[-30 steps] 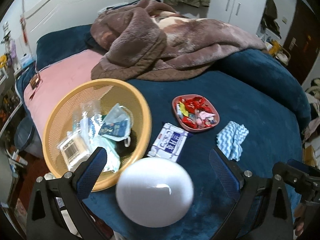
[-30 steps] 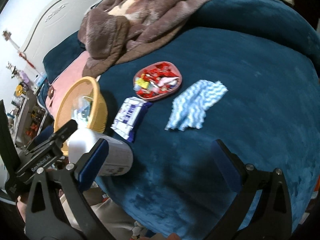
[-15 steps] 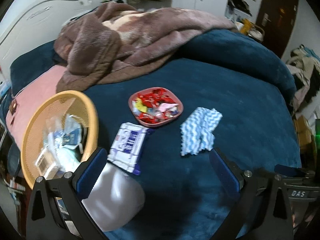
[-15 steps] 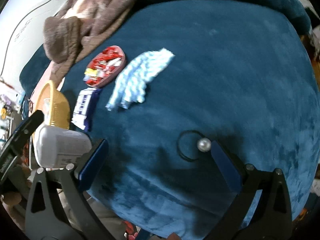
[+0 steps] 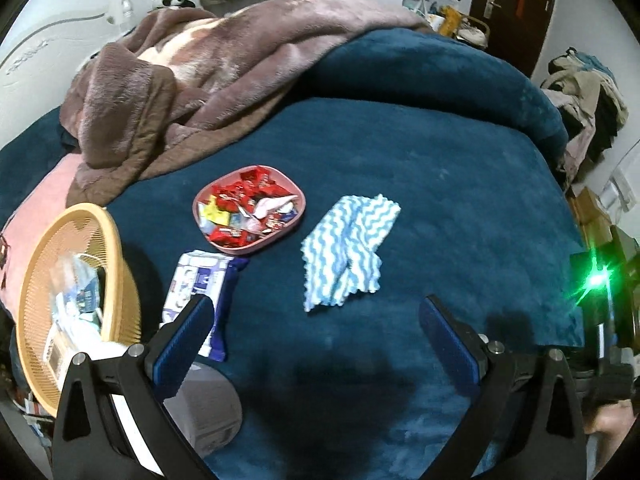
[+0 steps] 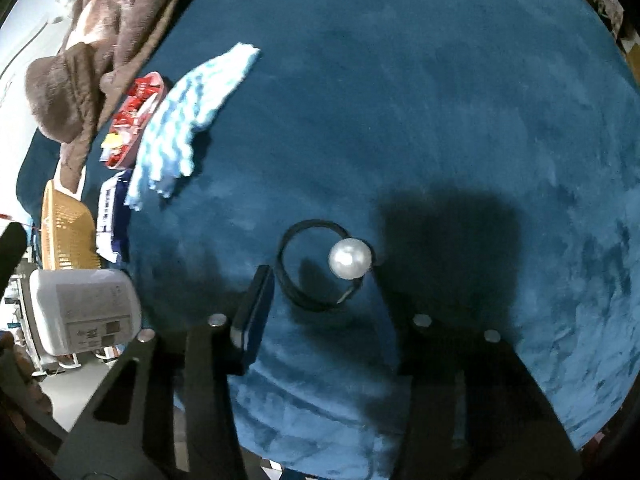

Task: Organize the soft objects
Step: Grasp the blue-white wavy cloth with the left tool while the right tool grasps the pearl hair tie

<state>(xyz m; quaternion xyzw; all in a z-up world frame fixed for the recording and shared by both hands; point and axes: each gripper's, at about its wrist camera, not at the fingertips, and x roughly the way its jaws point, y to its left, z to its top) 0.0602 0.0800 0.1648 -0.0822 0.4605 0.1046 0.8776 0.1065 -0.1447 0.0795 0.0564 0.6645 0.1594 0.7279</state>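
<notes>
A black hair tie (image 6: 286,280) with a white pearl bead (image 6: 349,258) lies on the dark blue bed cover (image 6: 440,120). My right gripper (image 6: 320,286) points down at it. Its jaws are closing with the tie between them, and the ring still looks round. The right finger is lost in shadow. A blue-and-white wavy cloth (image 5: 348,252) lies ahead of my left gripper (image 5: 318,340), which is open and holds nothing. A yellow mesh basket (image 5: 120,248) holding several packets sits at the left.
A pink tray of wrapped sweets (image 5: 250,210) and a tissue pack (image 5: 200,292) lie between basket and cloth. A white container (image 5: 212,412) stands by the bed's near edge. A brown blanket (image 5: 200,80) is heaped at the back. Clothes pile up beyond the right side.
The left view swung right, from the basket toward the cloth. My right gripper sank toward the hair tie, which now fills the middle, and its jaws narrowed around it.
</notes>
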